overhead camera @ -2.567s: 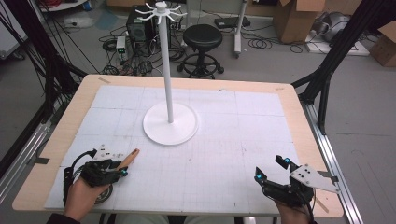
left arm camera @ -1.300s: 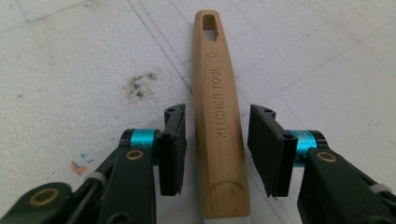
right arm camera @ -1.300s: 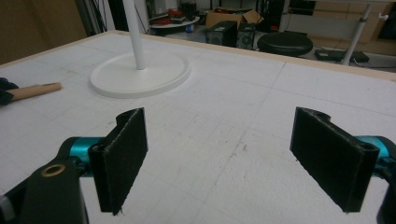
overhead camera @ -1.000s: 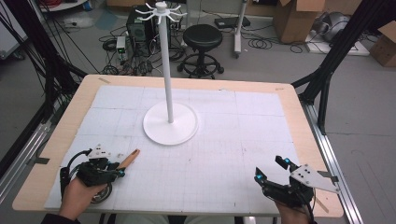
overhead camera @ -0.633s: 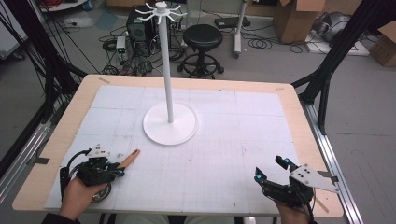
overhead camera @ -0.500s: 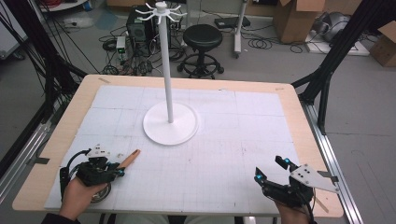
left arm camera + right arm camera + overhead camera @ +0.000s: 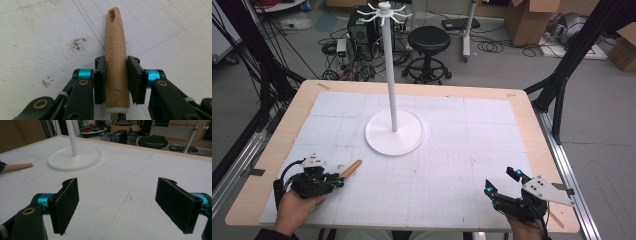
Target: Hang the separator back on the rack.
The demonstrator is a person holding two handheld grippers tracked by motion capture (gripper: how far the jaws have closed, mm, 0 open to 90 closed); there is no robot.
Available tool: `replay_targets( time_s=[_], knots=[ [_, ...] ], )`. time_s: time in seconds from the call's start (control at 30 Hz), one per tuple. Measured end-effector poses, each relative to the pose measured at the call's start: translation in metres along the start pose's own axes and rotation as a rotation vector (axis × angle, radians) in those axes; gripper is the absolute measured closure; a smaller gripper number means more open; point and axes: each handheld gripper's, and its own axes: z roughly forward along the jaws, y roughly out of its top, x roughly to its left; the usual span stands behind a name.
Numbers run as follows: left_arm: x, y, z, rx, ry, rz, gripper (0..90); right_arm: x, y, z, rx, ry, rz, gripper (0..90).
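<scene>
White gridded mat (image 7: 462,150) covers the table; a stand (image 7: 394,131) sits mid-mat in the high view, with the left gripper (image 7: 332,181) at the near left corner holding a wooden handle (image 7: 351,169) low over the mat. Right gripper (image 7: 501,182) rests at the near right. Left gripper view: jaws have just been closing, both pads now against the handle (image 7: 116,62). Risk: the smooth, tapered wood may slide or pivot on lifting. Right gripper view: jaws (image 7: 125,205) spread wide, empty, stand (image 7: 75,157) well ahead.
</scene>
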Motion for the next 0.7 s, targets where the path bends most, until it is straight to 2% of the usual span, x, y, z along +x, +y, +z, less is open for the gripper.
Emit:
replay_targets(
  time_s=[0.13,0.27,0.37,0.5,0.53,0.7],
  knots=[
    [-0.0037,0.0001,0.0053,0.048,0.013,0.035,67.6,0.0000,0.0000,0.0000,0.000,0.001,-0.001,18.2],
    [-0.0053,-0.0006,0.0057,0.048,0.022,0.046,67.1,0.0000,-0.0001,0.0001,0.001,0.001,-0.002,18.2],
    [-0.0090,-0.0022,0.0060,0.051,0.038,0.089,65.5,0.0002,-0.0002,0.0006,0.003,0.000,-0.002,18.2],
    [-0.0086,-0.0010,0.0052,0.068,0.038,0.071,66.1,-0.0001,-0.0004,0.0001,0.003,-0.001,-0.001,18.2],
    [-0.0078,-0.0004,0.0053,0.067,0.034,0.056,66.7,-0.0002,-0.0004,0.0000,0.003,-0.001,0.001,18.2],
    [-0.0060,0.0005,0.0047,0.065,0.027,0.033,67.9,0.0002,-0.0003,-0.0004,0.005,0.000,-0.001,18.2]
  ],
)
